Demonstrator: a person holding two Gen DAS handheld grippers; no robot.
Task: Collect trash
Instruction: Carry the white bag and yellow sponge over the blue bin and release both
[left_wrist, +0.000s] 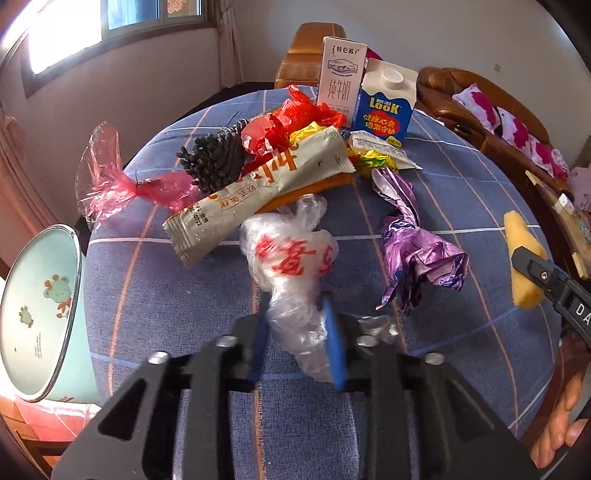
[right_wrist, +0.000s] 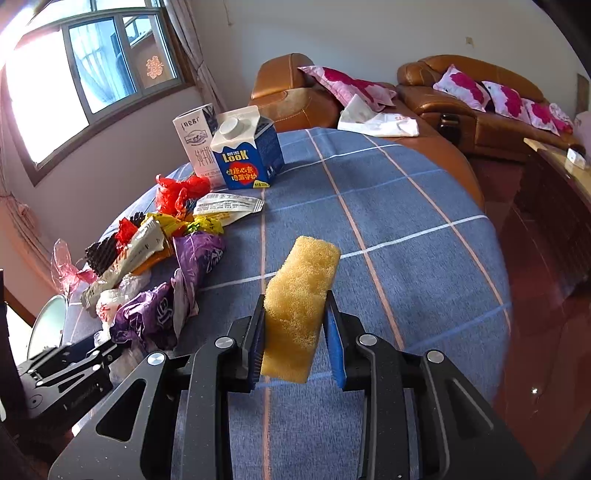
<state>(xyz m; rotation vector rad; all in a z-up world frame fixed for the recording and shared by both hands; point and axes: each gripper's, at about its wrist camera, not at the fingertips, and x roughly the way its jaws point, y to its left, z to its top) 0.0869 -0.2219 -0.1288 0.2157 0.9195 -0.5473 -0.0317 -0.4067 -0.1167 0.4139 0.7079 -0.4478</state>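
A heap of trash lies on the blue checked tablecloth. My left gripper is shut on a clear plastic bag with red print, whose crumpled lower end sits between the blue pads. My right gripper is shut on a yellow sponge, held above the cloth; the sponge and that gripper show at the right edge of the left wrist view. Beyond the bag lie a beige snack wrapper, a purple foil wrapper, red plastic and a dark bristly piece.
Two cartons stand at the far side, a white milk box and a blue one. A pale green bin with frog pictures stands off the table's left edge. Brown leather sofas with pink cushions lie behind.
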